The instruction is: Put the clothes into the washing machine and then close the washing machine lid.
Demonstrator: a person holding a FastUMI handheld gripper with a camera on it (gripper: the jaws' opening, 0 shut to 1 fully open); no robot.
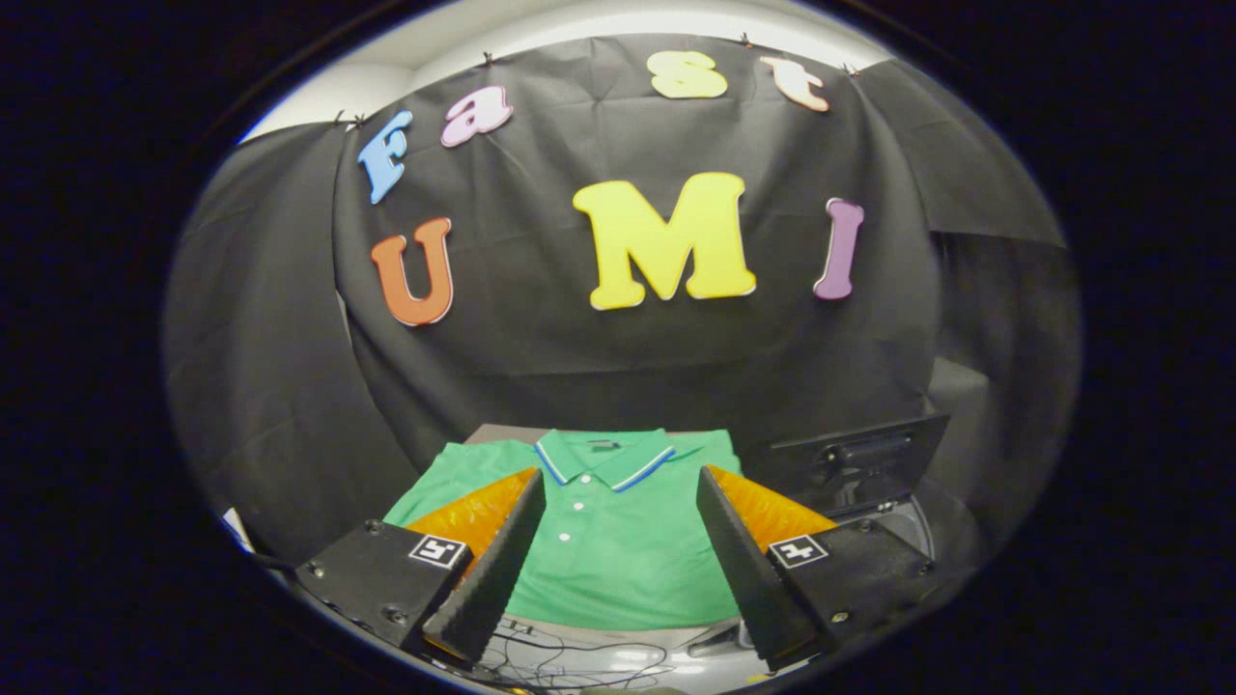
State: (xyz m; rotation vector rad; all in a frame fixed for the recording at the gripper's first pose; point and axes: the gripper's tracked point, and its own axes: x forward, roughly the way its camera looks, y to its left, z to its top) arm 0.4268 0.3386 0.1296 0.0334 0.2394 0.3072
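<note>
A green polo shirt with a blue-and-white edged collar and white buttons lies flat on a table, spread out beyond and between my two fingers. My gripper is open and hangs above the shirt, its jaws wide apart with nothing between them. To the right of the shirt stands the washing machine, its dark lid raised upright behind the opening. The drum's inside is mostly hidden by my right finger.
Thin dark cables lie on the pale surface below the shirt's hem, close under my fingers. A strip of grey table shows behind the shirt, against the black cloth wall.
</note>
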